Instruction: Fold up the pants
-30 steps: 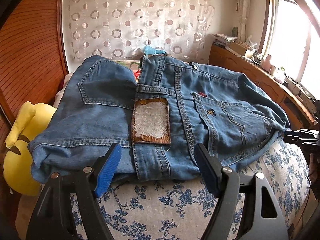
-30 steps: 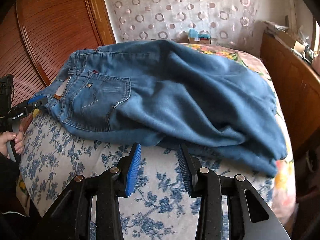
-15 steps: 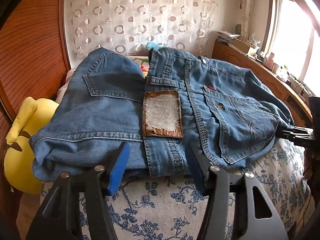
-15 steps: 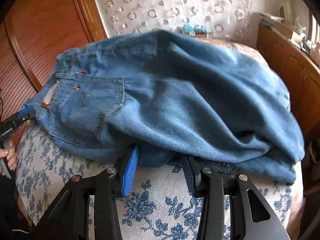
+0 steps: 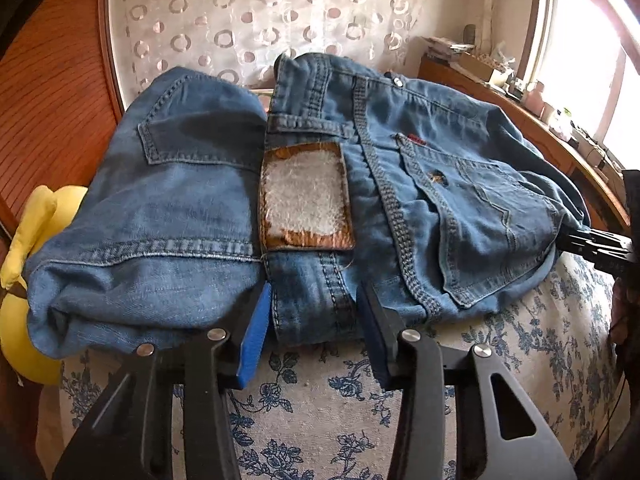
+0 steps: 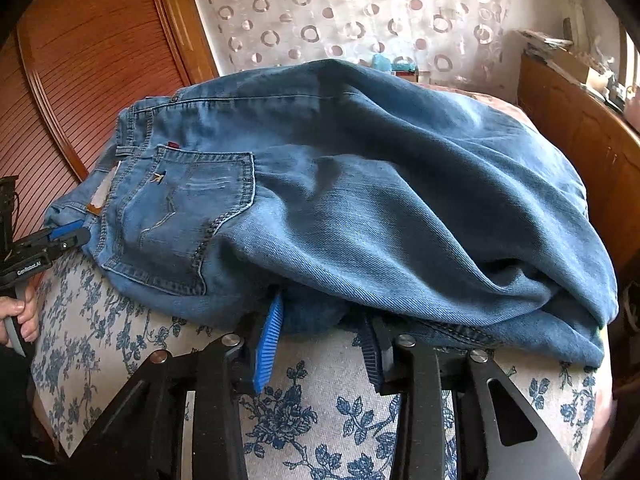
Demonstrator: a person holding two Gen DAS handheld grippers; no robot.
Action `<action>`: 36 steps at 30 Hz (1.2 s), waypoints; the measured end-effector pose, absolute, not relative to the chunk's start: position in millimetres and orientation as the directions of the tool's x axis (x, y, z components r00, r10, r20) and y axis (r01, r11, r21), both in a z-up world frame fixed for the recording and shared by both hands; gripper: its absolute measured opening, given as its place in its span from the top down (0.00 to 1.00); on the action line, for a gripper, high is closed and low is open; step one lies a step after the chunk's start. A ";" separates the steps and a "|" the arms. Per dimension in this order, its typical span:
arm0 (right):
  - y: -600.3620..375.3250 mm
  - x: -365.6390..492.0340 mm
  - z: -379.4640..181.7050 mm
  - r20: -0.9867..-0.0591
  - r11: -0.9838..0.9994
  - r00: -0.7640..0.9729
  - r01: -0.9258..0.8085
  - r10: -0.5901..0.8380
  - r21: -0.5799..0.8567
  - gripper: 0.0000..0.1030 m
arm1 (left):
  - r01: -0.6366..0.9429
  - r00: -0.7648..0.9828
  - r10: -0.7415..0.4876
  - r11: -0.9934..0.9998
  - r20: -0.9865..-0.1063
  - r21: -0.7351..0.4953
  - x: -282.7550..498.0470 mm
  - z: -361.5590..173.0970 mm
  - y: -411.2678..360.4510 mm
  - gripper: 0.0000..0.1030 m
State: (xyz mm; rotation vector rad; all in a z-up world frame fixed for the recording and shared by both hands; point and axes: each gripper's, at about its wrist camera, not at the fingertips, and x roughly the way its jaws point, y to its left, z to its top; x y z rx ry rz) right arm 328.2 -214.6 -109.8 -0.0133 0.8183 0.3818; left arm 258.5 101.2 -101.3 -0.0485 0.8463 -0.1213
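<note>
Blue denim jeans (image 5: pixel 192 216) lie folded in a heap on a bed with a blue-flowered sheet (image 5: pixel 328 408). Their waistband with a brown leather patch (image 5: pixel 306 200) faces the left wrist view. My left gripper (image 5: pixel 314 320) is open, its jaws on either side of the waistband edge. In the right wrist view the jeans (image 6: pixel 380 200) show a back pocket (image 6: pixel 184 224). My right gripper (image 6: pixel 322 332) is open with its jaws around the lower fold of the jeans.
A yellow plush toy (image 5: pixel 24 264) lies at the bed's left edge. A wooden headboard (image 6: pixel 80 80) stands on the left, and a wooden ledge (image 5: pixel 520 120) with clutter runs along the right by the window. A patterned curtain (image 5: pixel 280 20) hangs behind.
Both grippers have moved forward to the jeans. Their jaws have narrowed and now sit around the fabric edges.
</note>
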 end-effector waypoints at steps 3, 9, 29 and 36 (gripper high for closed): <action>-215.4 329.5 -110.1 -0.713 0.927 0.614 -0.347 0.340 0.143 0.73 | 0.084 0.651 -0.113 0.994 -0.751 -0.077 258.9 -102.5 98.9 0.55; -217.9 330.7 -102.7 -0.698 0.918 0.617 -0.367 0.364 0.154 0.91 | 0.079 0.677 -0.116 0.993 -0.726 -0.086 254.9 -94.5 94.5 0.73; -225.2 224.1 -54.3 -0.569 0.898 0.712 -0.422 0.412 0.123 0.94 | 0.084 0.835 -0.107 0.994 -0.540 -0.066 186.5 -5.4 104.5 0.84; -220.7 165.0 -50.3 -0.540 0.890 0.726 -0.443 0.426 0.108 0.94 | 0.100 0.860 -0.120 0.993 -0.497 -0.068 139.3 7.2 110.7 0.85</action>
